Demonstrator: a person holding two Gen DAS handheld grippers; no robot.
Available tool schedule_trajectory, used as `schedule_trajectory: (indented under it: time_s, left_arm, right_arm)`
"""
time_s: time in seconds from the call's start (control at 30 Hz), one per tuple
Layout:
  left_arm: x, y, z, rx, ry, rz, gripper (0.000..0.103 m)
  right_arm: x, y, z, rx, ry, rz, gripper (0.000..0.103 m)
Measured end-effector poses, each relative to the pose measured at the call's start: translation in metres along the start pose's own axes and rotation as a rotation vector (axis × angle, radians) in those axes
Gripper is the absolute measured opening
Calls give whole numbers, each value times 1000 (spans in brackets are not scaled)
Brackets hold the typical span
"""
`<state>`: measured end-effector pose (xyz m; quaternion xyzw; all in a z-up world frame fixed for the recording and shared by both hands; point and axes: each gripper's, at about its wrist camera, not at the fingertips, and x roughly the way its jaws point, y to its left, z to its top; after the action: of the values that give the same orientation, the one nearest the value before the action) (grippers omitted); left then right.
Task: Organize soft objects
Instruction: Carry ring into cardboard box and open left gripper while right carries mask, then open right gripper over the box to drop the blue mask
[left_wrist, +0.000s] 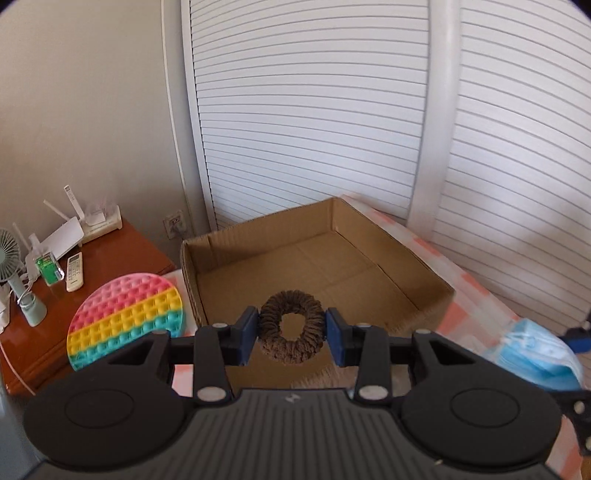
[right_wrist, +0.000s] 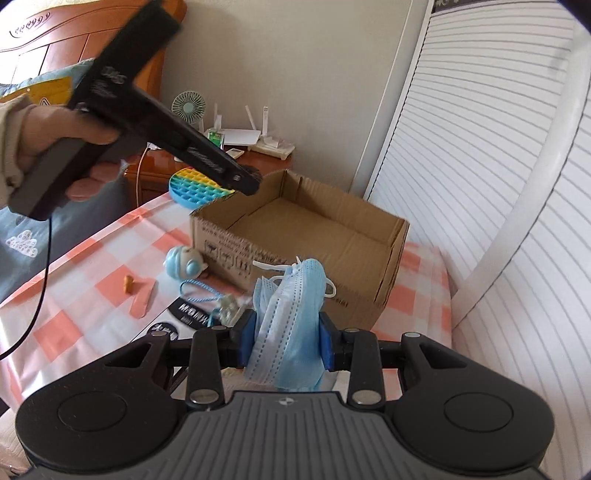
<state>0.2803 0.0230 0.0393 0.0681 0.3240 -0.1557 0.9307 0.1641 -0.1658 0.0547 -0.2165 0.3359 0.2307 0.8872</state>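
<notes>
My left gripper (left_wrist: 291, 332) is shut on a brown scrunchie (left_wrist: 291, 331) and holds it above the near edge of an open cardboard box (left_wrist: 388, 236). My right gripper (right_wrist: 287, 341) is shut on a stack of blue face masks (right_wrist: 291, 325), held upright just in front of the same box (right_wrist: 391, 236). The masks also show at the right edge of the left wrist view (left_wrist: 535, 350). The left gripper with the hand holding it (right_wrist: 155, 118) hangs over the box's left corner in the right wrist view.
A round rainbow pop toy (left_wrist: 125, 317) lies left of the box. On the checked cloth (right_wrist: 92, 266) lie a small blue doll (right_wrist: 184, 264), an orange piece (right_wrist: 142, 299), a string charm (right_wrist: 221, 302) and a black sticker sheet. A wooden nightstand (left_wrist: 110, 258) holds a fan, router and remote. Louvred doors stand behind.
</notes>
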Motion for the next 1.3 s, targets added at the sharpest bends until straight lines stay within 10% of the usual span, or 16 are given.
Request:
schedule_trajectory:
  time_s: [0.2, 0.33, 0.97, 1.03, 1.13, 1.3]
  left_arm:
    - [39, 7, 17, -11, 25, 24, 40]
    - [56, 14, 15, -38, 23, 83, 86]
    - [-72, 8, -87, -51, -29, 108, 100]
    - [-81, 8, -104, -79, -28, 125, 100]
    - [-86, 6, -123, -110, -6, 135, 100]
    - [-95, 3, -139, -141, 9, 161, 100]
  right_arm:
    - [19, -15, 19, -5, 3, -15, 39]
    - [32, -25, 28, 14, 9, -15, 39]
    - [117, -45, 98, 55, 61, -28, 40]
    - [130, -49, 110, 62, 59, -47, 51]
    - [142, -57, 119, 112, 51, -79, 99]
    - [139, -60, 117, 171, 50, -79, 103]
